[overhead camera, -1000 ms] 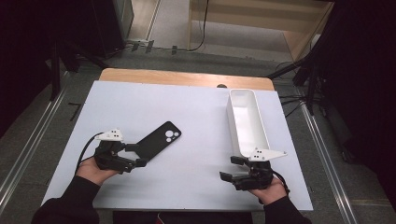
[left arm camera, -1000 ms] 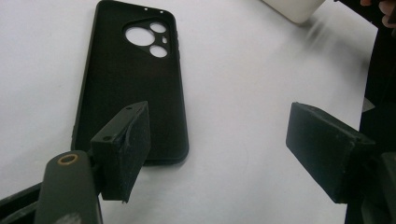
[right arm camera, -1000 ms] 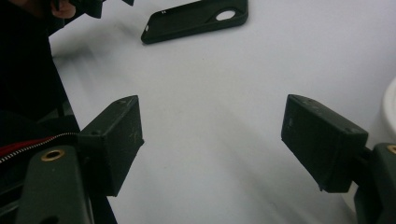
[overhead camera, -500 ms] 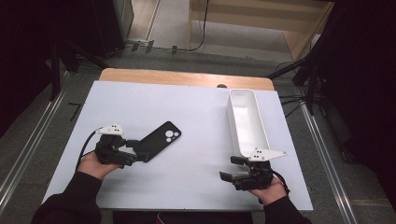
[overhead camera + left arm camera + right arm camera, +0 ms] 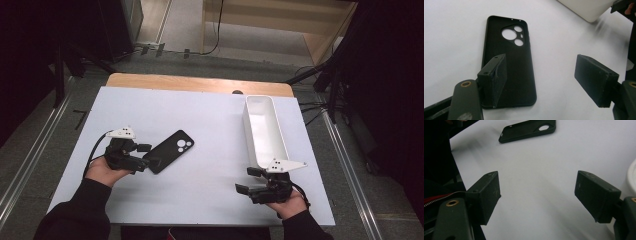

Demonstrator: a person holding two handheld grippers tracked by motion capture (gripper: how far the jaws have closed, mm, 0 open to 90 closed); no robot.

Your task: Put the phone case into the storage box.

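A black phone case (image 5: 172, 149) lies flat on the white table (image 5: 210, 115), inner side up, its camera cut-outs at the far end. My left gripper (image 5: 148, 156) stands open at its near end. In the left gripper view one jaw hangs over the case (image 5: 509, 62) and the other stands well off to its right, over bare table, so nothing is gripped by the gripper (image 5: 541, 67). My right gripper (image 5: 247, 180) rests open near the front right, nothing between its jaws (image 5: 537, 185). The case (image 5: 527, 130) shows far off in that view.
A long white tray (image 5: 249, 125) stands on the right side of the table, its near end just beyond the right gripper; it shows as a white corner (image 5: 586, 10) and a white edge (image 5: 631, 177). A wooden strip (image 5: 200, 83) runs along the table's back edge.
My left gripper has shifted slightly along the near end of the case. The case and the right gripper have stayed where they were.
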